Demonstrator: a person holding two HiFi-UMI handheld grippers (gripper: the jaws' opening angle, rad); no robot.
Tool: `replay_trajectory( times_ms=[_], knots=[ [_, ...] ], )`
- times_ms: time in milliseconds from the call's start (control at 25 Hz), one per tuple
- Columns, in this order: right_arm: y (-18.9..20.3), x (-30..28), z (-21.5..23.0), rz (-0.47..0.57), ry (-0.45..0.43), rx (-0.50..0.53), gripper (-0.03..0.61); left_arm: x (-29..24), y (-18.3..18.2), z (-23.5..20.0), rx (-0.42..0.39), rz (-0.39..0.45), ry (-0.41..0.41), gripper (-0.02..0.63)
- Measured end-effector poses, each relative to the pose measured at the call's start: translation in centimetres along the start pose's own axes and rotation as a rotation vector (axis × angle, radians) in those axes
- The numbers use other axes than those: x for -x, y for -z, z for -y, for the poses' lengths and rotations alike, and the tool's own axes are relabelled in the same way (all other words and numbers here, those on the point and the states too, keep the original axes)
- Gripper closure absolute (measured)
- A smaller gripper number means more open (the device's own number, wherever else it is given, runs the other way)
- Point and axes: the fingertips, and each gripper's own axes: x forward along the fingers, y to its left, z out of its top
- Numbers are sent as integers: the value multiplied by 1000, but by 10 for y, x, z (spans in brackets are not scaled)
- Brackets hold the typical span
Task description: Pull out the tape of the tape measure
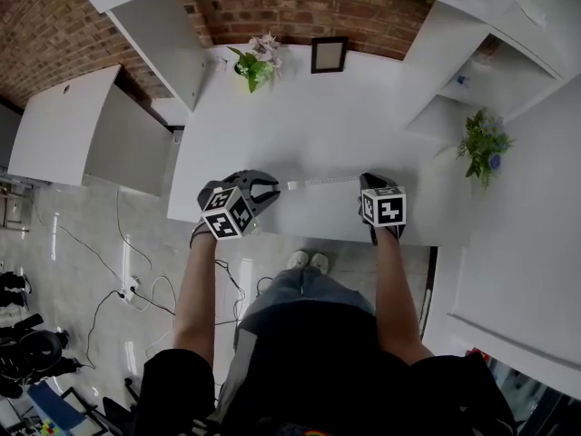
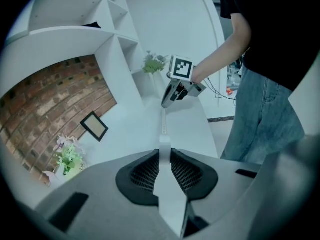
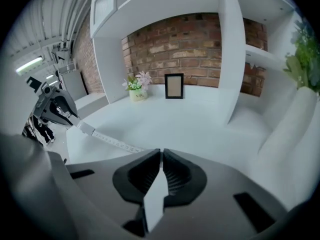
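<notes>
Two grippers work above the near edge of the white table. My left gripper is closed part-way, clamping the tape measure by its white body. My right gripper, jaws almost together, pinches the free end of the tape, which spans between them. Risks, as I judge: the thin blade slips from the right grip and snaps back, or a skewed pull twists the body in the left jaws and kinks the tape.
</notes>
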Motion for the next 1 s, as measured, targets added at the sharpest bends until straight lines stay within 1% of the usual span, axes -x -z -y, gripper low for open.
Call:
replay_trajectory(
  times_ms=[80, 200, 360, 520, 600, 680, 760, 880, 1000],
  knots=[
    [4, 4, 9, -14, 33, -6, 561, 0, 6, 0, 0, -18, 0, 539],
    [9, 7, 18, -16, 40, -43, 561, 4, 10, -2, 21, -3, 2, 540],
    [12, 6, 19, -35, 56, -27, 561, 0, 12, -1, -4, -24, 21, 540],
    [16, 10, 33, -50, 93, -34, 561, 2, 20, -2, -6, -48, 24, 540],
    [18, 11, 40, -49, 96, -53, 561, 4, 22, -2, 7, -40, 34, 540],
    [20, 10, 42, -56, 104, -44, 561, 3, 22, -2, 11, -36, 45, 540],
    [21, 9, 42, -66, 113, -26, 563, 0, 24, 0, -2, -53, 57, 540],
    [22, 9, 48, -78, 132, -17, 563, 0, 27, 0, 0, -61, 64, 540],
    [25, 11, 58, -81, 147, -42, 563, 1, 38, -3, 4, -92, 66, 540]
  ],
)
